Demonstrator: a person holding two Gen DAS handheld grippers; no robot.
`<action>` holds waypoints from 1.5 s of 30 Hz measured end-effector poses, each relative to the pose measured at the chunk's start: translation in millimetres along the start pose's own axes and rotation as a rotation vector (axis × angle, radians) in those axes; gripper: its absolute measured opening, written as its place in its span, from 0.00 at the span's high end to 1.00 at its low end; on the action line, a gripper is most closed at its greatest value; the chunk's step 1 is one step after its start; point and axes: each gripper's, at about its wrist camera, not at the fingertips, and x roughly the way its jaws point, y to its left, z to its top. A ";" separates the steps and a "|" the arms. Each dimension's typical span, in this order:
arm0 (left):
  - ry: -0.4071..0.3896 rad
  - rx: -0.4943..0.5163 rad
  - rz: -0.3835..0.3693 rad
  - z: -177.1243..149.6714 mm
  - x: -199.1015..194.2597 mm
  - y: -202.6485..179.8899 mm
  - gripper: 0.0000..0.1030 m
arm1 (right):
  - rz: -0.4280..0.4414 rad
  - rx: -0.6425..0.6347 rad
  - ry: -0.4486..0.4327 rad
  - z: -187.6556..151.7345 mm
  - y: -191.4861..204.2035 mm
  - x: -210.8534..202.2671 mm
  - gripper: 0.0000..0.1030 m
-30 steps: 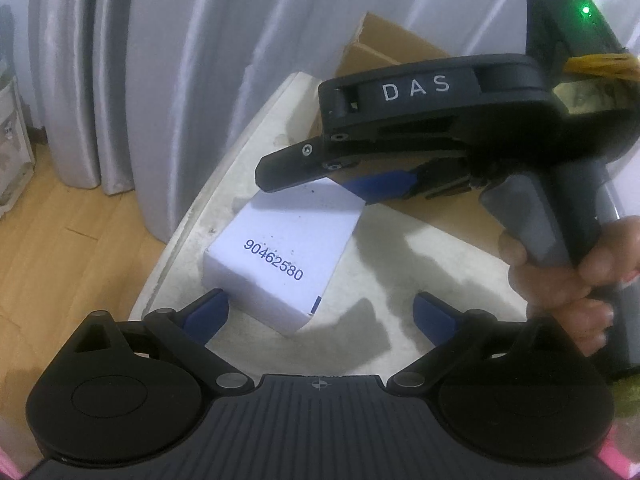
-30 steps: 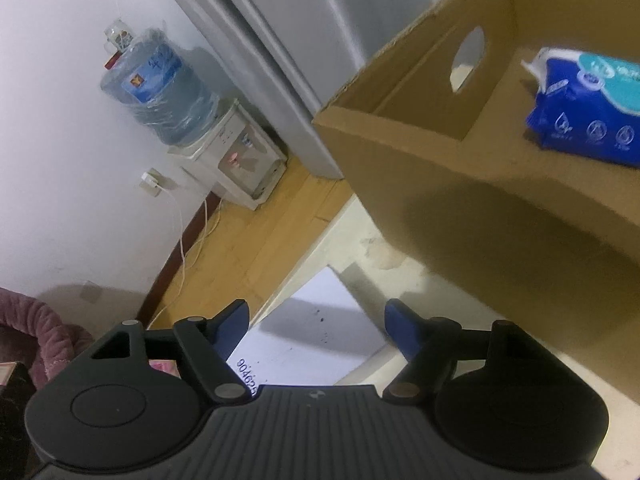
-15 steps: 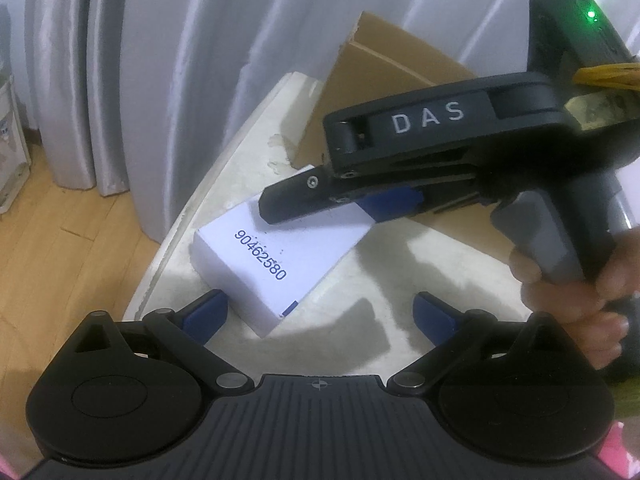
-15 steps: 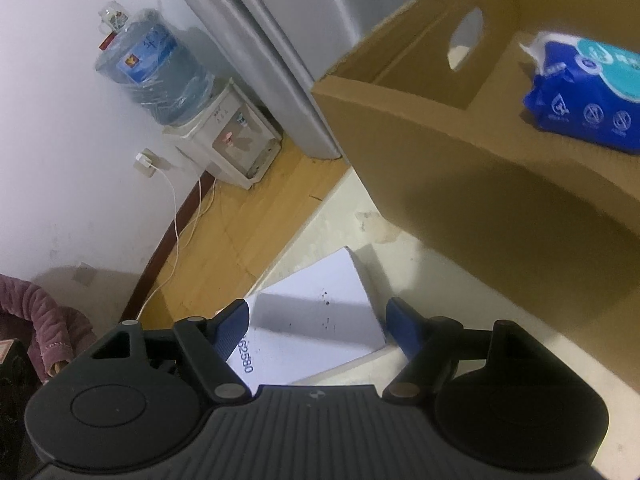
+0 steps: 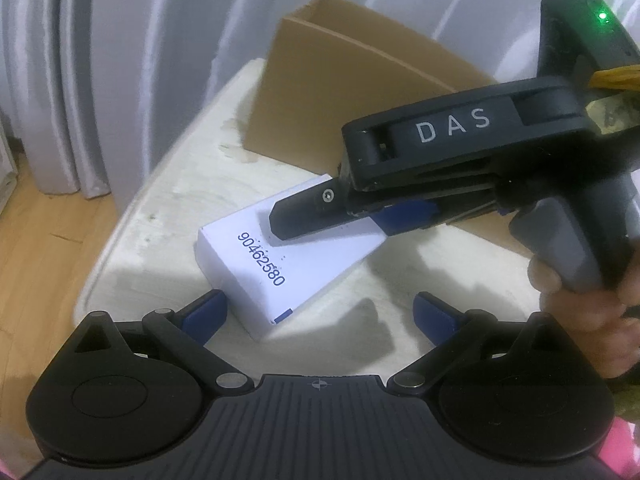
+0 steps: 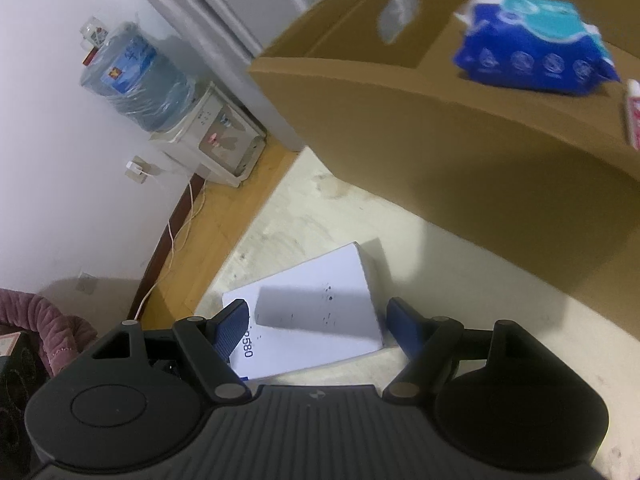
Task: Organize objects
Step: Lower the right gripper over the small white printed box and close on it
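A flat white box (image 5: 280, 264) printed 90462580 lies on the pale table (image 5: 180, 208) near its left edge. It also shows in the right wrist view (image 6: 316, 320). My right gripper (image 6: 318, 322) is open and straddles the box, one blue finger on each side; in the left wrist view it (image 5: 348, 216) hovers over the box's far end. My left gripper (image 5: 320, 316) is open and empty, its left finger beside the box's near corner. A cardboard box (image 6: 460, 128) stands behind, holding a blue wipes pack (image 6: 532, 56).
Grey curtains (image 5: 100, 60) hang behind the table. A wooden floor (image 5: 36, 248) lies left of it. A water dispenser (image 6: 180, 120) stands against the white wall. A small red-and-white tube (image 6: 632, 116) is in the cardboard box.
The white box has turned so its long side points more toward the left gripper. The right gripper has dropped lower over it, and both views have shifted slightly toward the cardboard box.
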 end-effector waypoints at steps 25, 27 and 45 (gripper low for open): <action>0.083 0.151 -0.088 -12.9 25.4 -85.7 0.03 | 0.003 0.203 -0.056 -59.3 -82.8 -63.7 0.22; 0.085 0.161 -0.089 -13.1 26.7 -89.1 0.03 | 0.009 0.210 -0.062 -61.5 -86.4 -66.0 0.22; 0.053 0.305 0.000 -17.8 34.7 -88.8 0.12 | 0.076 0.265 -0.125 -70.4 -116.4 -77.7 0.23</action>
